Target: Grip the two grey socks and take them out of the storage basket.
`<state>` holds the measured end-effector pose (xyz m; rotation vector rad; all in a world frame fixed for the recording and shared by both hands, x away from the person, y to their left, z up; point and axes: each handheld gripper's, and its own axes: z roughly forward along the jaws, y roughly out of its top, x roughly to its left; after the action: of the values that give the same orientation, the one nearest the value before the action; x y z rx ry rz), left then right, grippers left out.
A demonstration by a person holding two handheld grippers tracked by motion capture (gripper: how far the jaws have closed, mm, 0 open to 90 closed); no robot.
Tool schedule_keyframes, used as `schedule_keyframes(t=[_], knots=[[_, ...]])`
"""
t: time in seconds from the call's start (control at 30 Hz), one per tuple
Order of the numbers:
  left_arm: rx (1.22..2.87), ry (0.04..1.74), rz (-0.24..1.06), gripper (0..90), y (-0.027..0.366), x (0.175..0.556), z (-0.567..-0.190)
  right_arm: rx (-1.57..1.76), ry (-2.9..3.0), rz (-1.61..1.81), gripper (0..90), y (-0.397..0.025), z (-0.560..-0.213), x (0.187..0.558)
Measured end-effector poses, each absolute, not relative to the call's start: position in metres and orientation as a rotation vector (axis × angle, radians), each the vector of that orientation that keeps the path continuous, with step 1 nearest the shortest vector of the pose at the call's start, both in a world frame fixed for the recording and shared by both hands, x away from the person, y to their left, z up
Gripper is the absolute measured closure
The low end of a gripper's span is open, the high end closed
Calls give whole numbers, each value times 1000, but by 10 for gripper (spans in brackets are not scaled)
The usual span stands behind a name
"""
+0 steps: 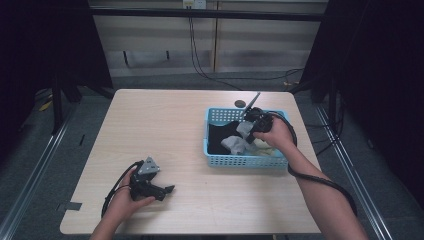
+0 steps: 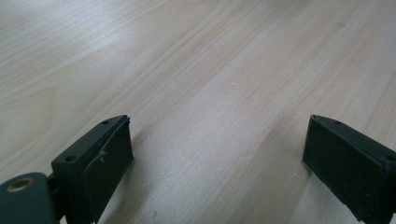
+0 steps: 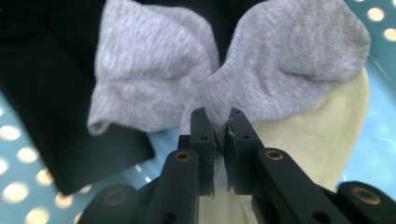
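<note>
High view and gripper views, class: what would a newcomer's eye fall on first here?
First, the light blue perforated plastic basket on the right side of the pale wooden table, with the right gripper shut on a soft grey knitted sock above it. Black cloth and cream cloth lie in the basket. The left gripper hangs open over bare wood at the near left.

Both forearms were bare, with no sleeve in sight; each hand carried a black gripper. The left gripper (image 1: 159,190) bore a grey three-cornered plate on top and trailed a black looping cable; its flat rectangular jaws showed small screw holes and a brass-coloured bushing; the right gripper (image 3: 218,122) had brass-ringed pivots on black linkage arms and a thick black cable.
</note>
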<state>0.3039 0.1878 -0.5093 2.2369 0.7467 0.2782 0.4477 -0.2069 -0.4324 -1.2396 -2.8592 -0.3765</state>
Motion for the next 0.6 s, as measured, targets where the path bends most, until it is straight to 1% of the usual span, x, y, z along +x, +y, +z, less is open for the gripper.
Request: schedule_keyframes(t=[0.13, 0.27, 0.6], knots=[[2236, 747, 278, 76, 188, 304, -509, -1231, -2868, -383, 842, -210, -424, 445], [2234, 744, 281, 75, 187, 304, -510, -1213, -2884, -405, 845, -216, -405, 439], [2237, 740, 286, 75, 188, 304, -509, -1177, -2909, -457, 846, -223, -375, 426]])
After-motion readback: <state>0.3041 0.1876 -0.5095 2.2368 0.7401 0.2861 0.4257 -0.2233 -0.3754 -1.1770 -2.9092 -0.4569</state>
